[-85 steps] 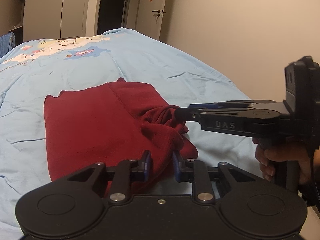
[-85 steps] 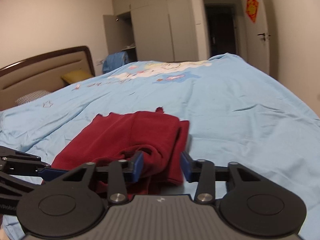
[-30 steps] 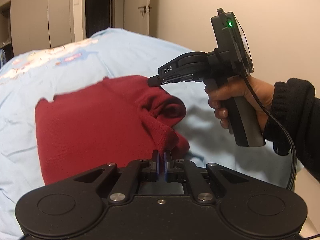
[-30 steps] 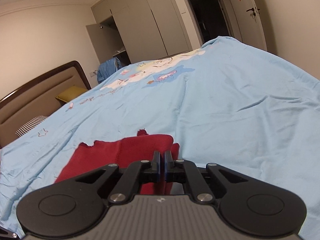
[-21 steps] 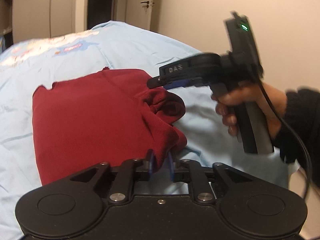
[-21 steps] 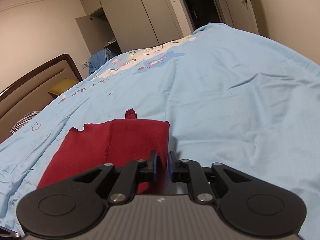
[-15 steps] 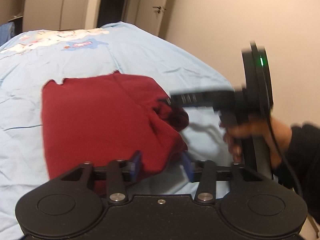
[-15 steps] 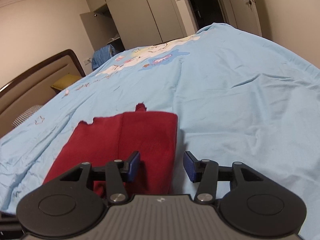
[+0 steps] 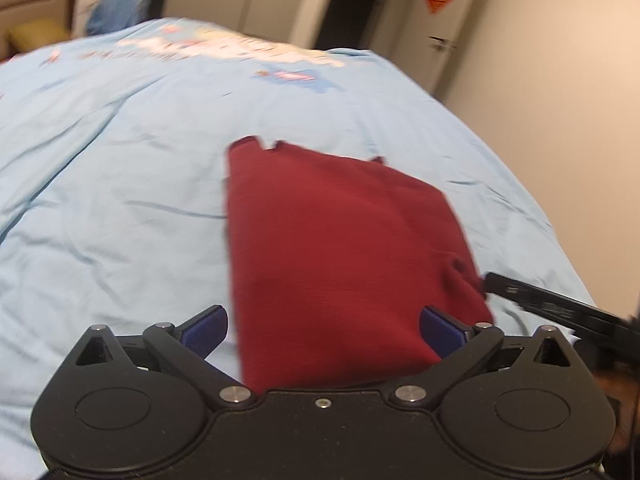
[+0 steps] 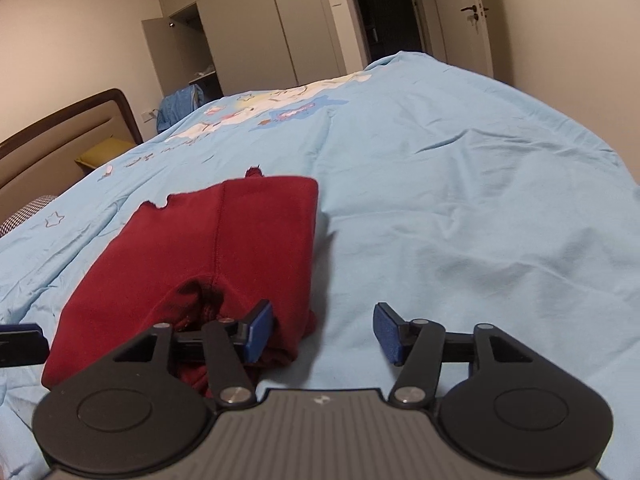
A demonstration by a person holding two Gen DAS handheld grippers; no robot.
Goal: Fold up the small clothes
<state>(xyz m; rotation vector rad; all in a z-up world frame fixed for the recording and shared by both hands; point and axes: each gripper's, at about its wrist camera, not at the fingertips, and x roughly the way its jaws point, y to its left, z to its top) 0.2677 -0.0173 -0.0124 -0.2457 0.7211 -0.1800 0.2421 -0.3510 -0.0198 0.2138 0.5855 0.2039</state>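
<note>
A dark red garment (image 9: pixel 340 248) lies folded flat on the light blue bedspread (image 9: pixel 100 200). My left gripper (image 9: pixel 324 330) hangs just above its near edge, jaws opening wide, the cloth below them and not pinched. In the right wrist view the red garment (image 10: pixel 224 248) has a bunched, rumpled near corner. My right gripper (image 10: pixel 322 334) is at that corner with its jaws opening; the left pad rests against the cloth and the right pad is over bare bedspread (image 10: pixel 460 240). The right gripper's black finger (image 9: pixel 560 304) pokes in beside the garment's right edge.
The bed runs far back with a cartoon print (image 10: pixel 272 112). A padded headboard (image 10: pixel 60 140) and a yellow pillow (image 10: pixel 100 152) are at the left. Wardrobes (image 10: pixel 288 24), a dark doorway (image 10: pixel 384 12) and a white door (image 10: pixel 468 16) stand behind. A wall (image 9: pixel 560 100) borders the bed's right side.
Both grippers let go of the red cloth and their jaws spread apart. The garment dropped flat onto the bed. The left gripper rolled and shifted; the right one drew back toward the near corner.
</note>
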